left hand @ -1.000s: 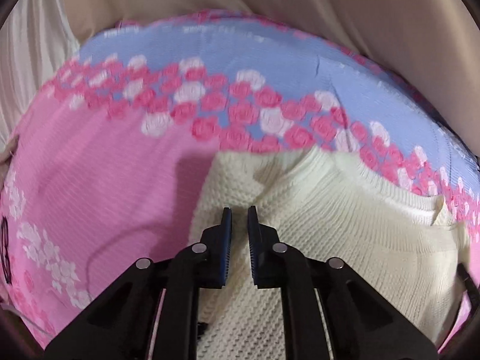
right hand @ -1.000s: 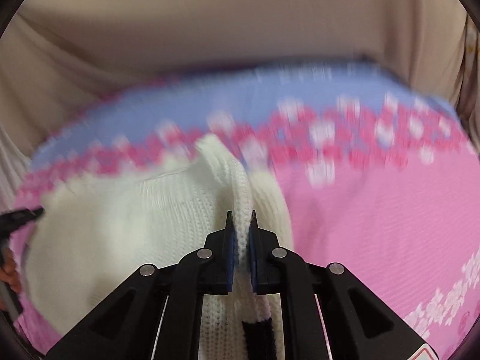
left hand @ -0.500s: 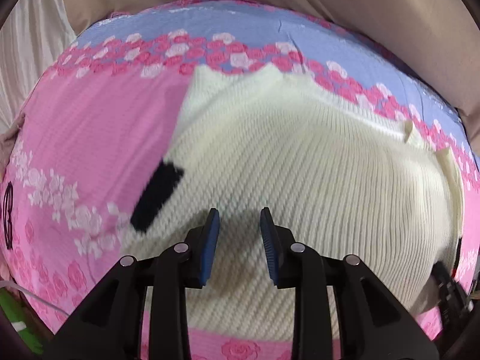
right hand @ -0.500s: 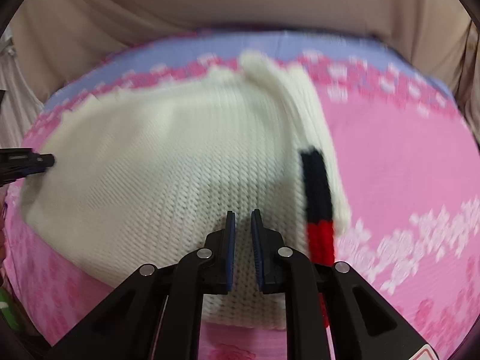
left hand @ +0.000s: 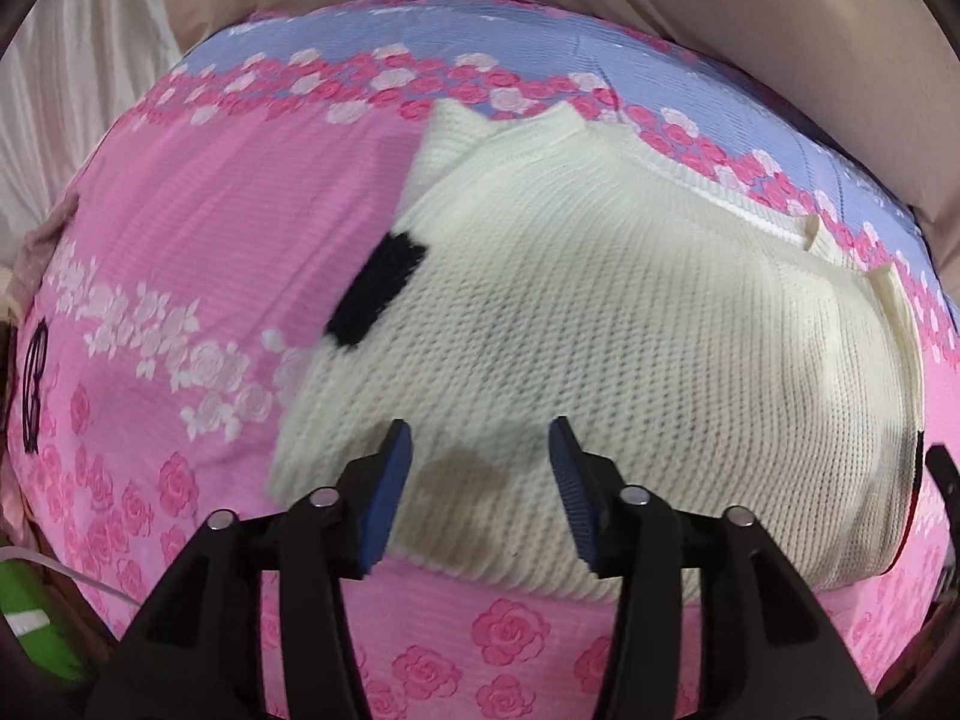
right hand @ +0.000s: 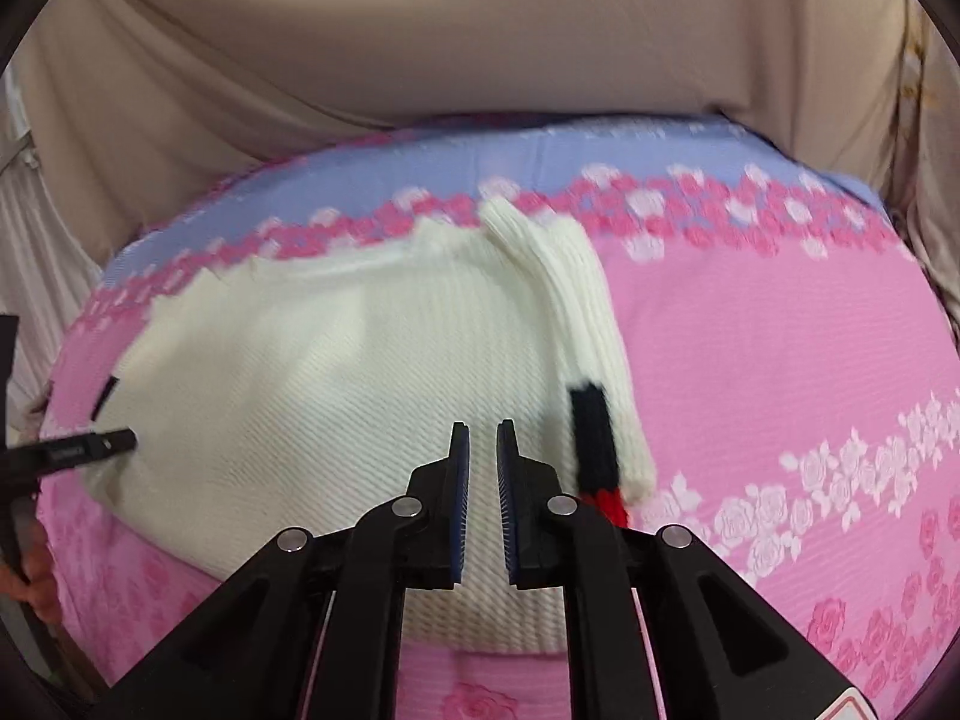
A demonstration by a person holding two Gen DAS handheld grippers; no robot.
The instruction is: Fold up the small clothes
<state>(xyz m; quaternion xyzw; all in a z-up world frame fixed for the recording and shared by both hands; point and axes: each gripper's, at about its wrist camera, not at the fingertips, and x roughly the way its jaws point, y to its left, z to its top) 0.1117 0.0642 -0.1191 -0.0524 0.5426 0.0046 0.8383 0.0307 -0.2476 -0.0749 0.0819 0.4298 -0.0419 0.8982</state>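
A cream knitted sweater (left hand: 600, 324) lies flat on a pink flowered bedspread (left hand: 198, 228), sleeves folded in. A black cuff band (left hand: 378, 294) shows on its left side. In the right wrist view the sweater (right hand: 336, 372) has a folded sleeve with a black and red cuff (right hand: 594, 444) along its right edge. My left gripper (left hand: 480, 450) is open and empty, above the sweater's near hem. My right gripper (right hand: 482, 450) hovers above the sweater's near part, its jaws a narrow gap apart with nothing between them. The left gripper's tip (right hand: 90, 447) shows at the left edge.
The bedspread (right hand: 780, 360) has a blue band (right hand: 540, 162) at the far side, with beige fabric (right hand: 480, 30) behind it. A green object (left hand: 30, 618) and a white cable (left hand: 72, 576) lie at the near left edge of the bed.
Both grippers pulled back toward the near edge and up. The right gripper let go of the sleeve, which now lies folded on the sweater. The left gripper opened wider.
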